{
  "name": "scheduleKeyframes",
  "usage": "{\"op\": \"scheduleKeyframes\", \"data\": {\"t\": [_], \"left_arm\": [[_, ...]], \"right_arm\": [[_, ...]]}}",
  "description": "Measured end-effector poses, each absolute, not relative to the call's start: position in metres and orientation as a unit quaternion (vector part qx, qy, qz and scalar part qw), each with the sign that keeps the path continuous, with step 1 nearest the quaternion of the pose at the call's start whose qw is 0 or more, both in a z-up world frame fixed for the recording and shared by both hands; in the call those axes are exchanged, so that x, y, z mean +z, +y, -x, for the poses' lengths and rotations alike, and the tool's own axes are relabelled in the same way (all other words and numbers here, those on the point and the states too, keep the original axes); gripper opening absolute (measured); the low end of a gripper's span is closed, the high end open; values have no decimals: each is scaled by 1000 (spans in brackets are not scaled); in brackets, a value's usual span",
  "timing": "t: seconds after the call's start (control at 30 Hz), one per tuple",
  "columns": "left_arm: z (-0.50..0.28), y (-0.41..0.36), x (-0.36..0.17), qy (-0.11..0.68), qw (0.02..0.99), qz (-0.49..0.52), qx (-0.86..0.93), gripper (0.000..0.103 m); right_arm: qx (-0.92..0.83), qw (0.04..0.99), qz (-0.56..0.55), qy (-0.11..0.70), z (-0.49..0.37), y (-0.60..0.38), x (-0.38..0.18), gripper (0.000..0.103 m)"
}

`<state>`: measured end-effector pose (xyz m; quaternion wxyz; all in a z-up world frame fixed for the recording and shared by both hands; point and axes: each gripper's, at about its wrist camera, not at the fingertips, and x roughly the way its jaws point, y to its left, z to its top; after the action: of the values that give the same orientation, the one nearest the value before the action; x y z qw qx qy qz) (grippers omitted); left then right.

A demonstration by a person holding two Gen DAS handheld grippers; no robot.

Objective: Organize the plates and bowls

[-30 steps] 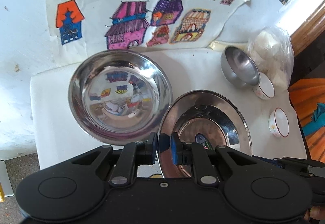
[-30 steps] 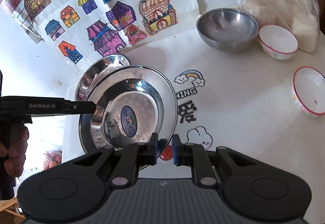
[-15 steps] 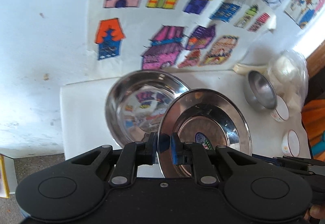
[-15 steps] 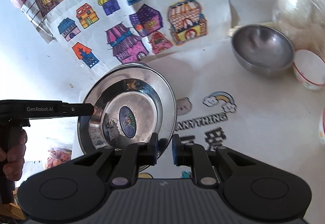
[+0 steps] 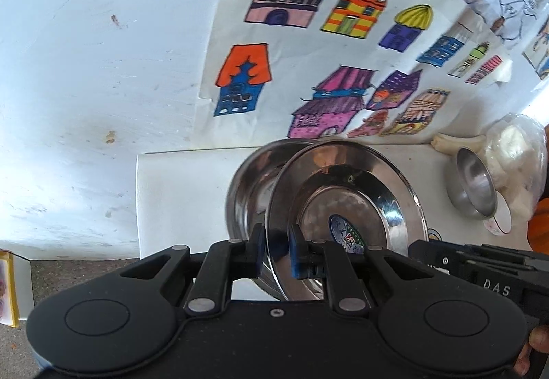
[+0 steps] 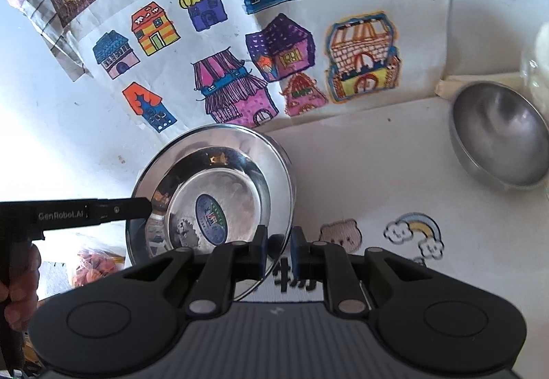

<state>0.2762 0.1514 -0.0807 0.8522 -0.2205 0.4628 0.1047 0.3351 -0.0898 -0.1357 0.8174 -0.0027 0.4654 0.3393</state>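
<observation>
- Left gripper [image 5: 277, 250]: clamped on steel plate [image 5: 346, 204] rim.
- Right gripper [image 6: 278, 250]: clamped on the opposite rim.
- Plate: held above large steel bowl [image 5: 248, 186] on white cloth [image 5: 178, 193].

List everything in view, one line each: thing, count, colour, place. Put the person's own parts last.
steel plate: 1, shiny silver with a sticker at its centre, held up by its rim over the other plate
second steel plate: 1, silver, on the white cloth beneath the held one
steel bowl: 1, dull silver, far right on the cloth
small china bowl: 1 in view, white with a red rim, beside the steel bowl
white cloth: 1, with bear and rainbow patches, covering the table
house drawings: several sheets, multicoloured, behind the dishes
plastic bag: 1, clear with white contents, far right
left tongs: black, shut on the plate's rim
right tongs: black, shut on the opposite rim
hand: 1, gripping the left handle
</observation>
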Motion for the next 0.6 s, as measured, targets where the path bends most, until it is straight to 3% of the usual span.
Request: {"op": "scheduleKeyframes", "data": {"t": [0.6], "left_arm": [[-292, 166, -96, 479, 845, 200, 127, 17]], "right_arm": [[339, 815, 23, 470, -350, -58, -145, 16]]}}
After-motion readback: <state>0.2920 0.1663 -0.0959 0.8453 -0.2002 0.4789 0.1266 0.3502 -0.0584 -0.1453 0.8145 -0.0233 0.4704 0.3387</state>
